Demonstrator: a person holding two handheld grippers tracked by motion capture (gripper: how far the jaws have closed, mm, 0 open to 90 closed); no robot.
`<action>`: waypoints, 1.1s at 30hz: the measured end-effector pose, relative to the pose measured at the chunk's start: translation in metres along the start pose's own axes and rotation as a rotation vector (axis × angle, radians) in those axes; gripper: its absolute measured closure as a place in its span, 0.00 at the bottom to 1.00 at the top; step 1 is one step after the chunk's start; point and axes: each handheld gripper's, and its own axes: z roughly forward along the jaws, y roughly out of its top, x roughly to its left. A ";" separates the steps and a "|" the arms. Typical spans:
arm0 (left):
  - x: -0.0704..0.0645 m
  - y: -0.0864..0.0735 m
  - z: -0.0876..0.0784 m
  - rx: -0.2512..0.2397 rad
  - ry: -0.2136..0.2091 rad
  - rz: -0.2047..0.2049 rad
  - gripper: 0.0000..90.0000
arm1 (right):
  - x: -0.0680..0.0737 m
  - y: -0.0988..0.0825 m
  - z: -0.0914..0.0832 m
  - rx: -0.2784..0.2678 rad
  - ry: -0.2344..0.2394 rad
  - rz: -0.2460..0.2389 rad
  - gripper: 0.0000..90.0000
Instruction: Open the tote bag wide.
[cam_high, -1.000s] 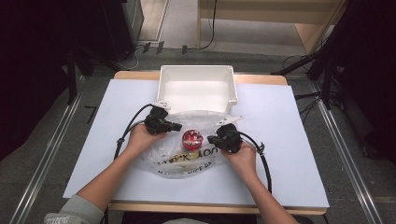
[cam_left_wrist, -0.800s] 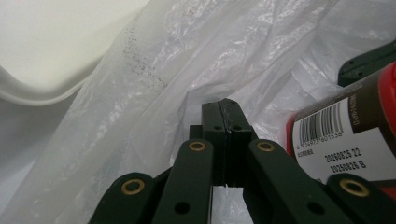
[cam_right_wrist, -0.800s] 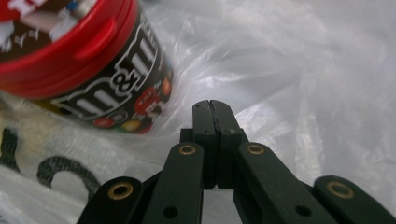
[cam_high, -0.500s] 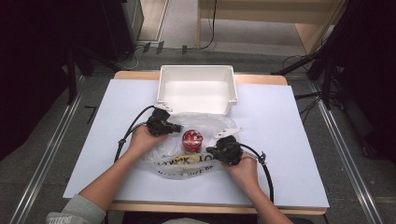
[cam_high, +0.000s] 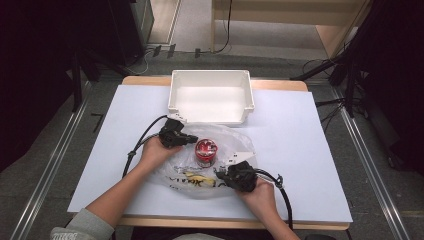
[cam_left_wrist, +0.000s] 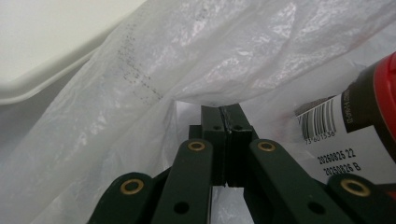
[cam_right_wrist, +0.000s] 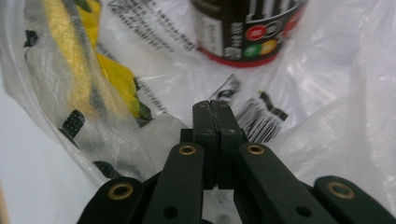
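Observation:
A thin clear plastic bag (cam_high: 232, 142) with yellow and black print lies in the middle of the white table top. A red-topped can (cam_high: 205, 149) stands upright inside it. My left gripper (cam_high: 193, 140) is at the bag's far left edge, jaws shut, and the film (cam_left_wrist: 233, 51) drapes straight off its closed tips (cam_left_wrist: 222, 110). The can (cam_left_wrist: 373, 93) is just to its right. My right gripper (cam_high: 220, 174) is at the bag's near side, jaws shut (cam_right_wrist: 215, 105) with film bunched round them. The can's base (cam_right_wrist: 243, 32) is ahead and the yellow print (cam_right_wrist: 79, 60) to the left.
An empty white plastic bin (cam_high: 172, 97) stands just beyond the bag at the table's far edge. The white table top (cam_high: 305, 150) has bare room to the right and left of the bag. Black cables trail from both grippers toward the near edge.
My right gripper has drawn back toward the table's near edge, and the bag's near side has come with it. The left gripper and the can have stayed where they were.

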 end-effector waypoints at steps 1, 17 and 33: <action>0.000 0.000 0.000 -0.003 0.009 0.000 1.00 | 0.002 -0.001 0.000 0.002 0.007 -0.007 1.00; -0.008 0.011 -0.020 -0.054 -0.026 -0.014 0.99 | -0.001 0.010 -0.010 -0.044 -0.007 0.001 1.00; -0.023 0.019 -0.063 -0.106 -0.028 0.021 0.70 | -0.012 0.017 -0.028 -0.093 -0.006 0.021 0.73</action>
